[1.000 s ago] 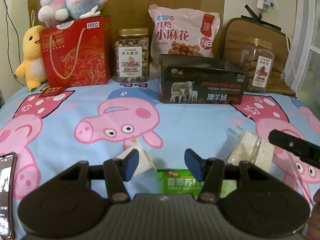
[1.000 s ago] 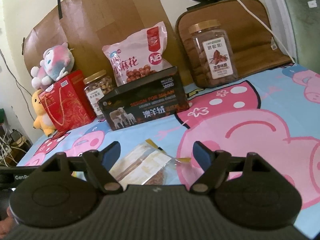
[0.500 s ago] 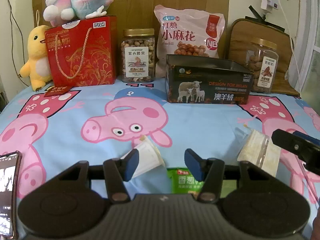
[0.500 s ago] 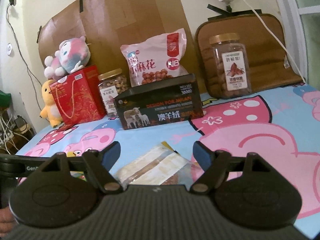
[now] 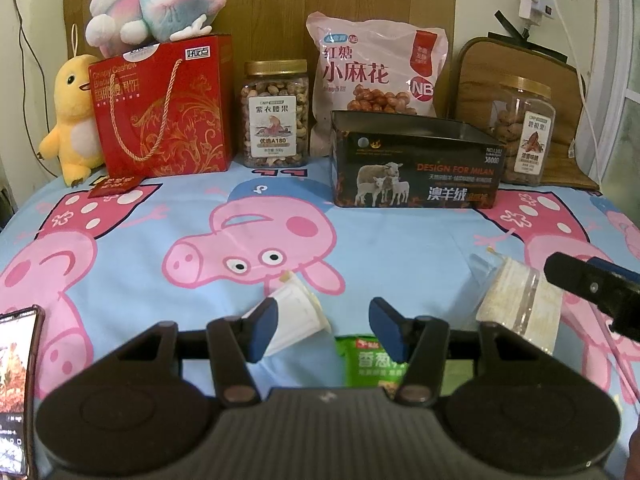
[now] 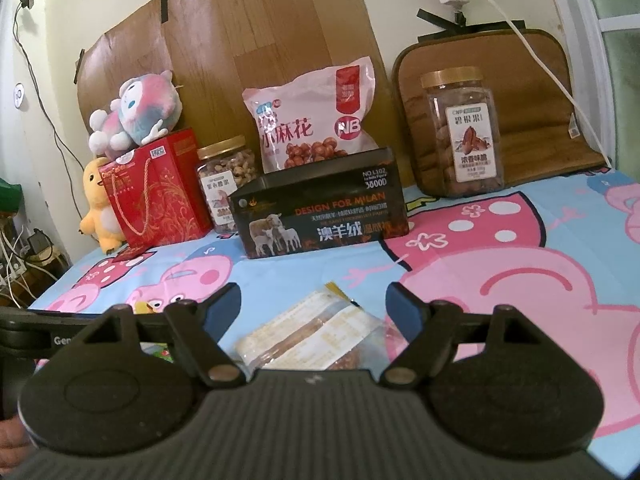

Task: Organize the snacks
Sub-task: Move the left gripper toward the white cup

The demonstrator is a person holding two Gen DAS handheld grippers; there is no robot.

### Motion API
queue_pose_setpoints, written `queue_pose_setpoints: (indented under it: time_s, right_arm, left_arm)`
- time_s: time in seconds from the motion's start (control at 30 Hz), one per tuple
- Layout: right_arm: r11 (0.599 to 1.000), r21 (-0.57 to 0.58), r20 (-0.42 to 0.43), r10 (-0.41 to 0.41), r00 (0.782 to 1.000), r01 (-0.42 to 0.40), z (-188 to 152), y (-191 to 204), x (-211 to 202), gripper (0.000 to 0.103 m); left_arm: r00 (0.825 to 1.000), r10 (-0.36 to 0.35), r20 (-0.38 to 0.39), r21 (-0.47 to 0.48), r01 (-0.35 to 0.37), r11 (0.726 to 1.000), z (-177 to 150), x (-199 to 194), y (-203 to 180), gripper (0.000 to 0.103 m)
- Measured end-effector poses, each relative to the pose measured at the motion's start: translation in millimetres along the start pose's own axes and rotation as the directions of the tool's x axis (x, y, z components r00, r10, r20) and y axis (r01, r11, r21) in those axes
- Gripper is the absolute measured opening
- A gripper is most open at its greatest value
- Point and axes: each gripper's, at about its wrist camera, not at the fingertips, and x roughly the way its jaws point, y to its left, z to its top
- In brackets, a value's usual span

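Note:
My left gripper (image 5: 324,326) hovers open over the blue pig-print cloth (image 5: 120,264). A small white packet (image 5: 294,318) lies just by its left pad, and a green snack packet (image 5: 370,362) lies under its right finger; neither is gripped. My right gripper (image 6: 314,310) is open too, with a clear packet of cream-coloured snack (image 6: 316,330) lying on the cloth between and below its fingers, untouched by the pads. In the left wrist view this clear packet (image 5: 518,304) lies at the right, with a finger of the right gripper (image 5: 592,284) beside it. A black open tin box (image 5: 416,164) (image 6: 320,208) stands further back.
Along the back stand a red gift bag (image 5: 164,108) with plush toys, a cashew jar (image 5: 276,116), a pink snack bag (image 5: 376,68) and a pecan jar (image 5: 524,136). A phone (image 5: 16,392) lies at the near left edge.
The right gripper has rolled so that its view stands more level, and it shifted slightly; the clear packet still lies between its fingers. The left gripper has hardly moved.

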Motion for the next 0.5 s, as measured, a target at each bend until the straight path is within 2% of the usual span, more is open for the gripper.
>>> queue_pose_setpoints:
  time_s: [0.5]
  right_arm:
    - [1.000, 0.014, 0.026, -0.006, 1.000, 0.005, 1.1, -1.3, -3.5, 0.081]
  left_arm:
    - [1.000, -0.018, 0.001, 0.021, 0.018, 1.000, 2.8, 1.0, -4.0, 0.052]
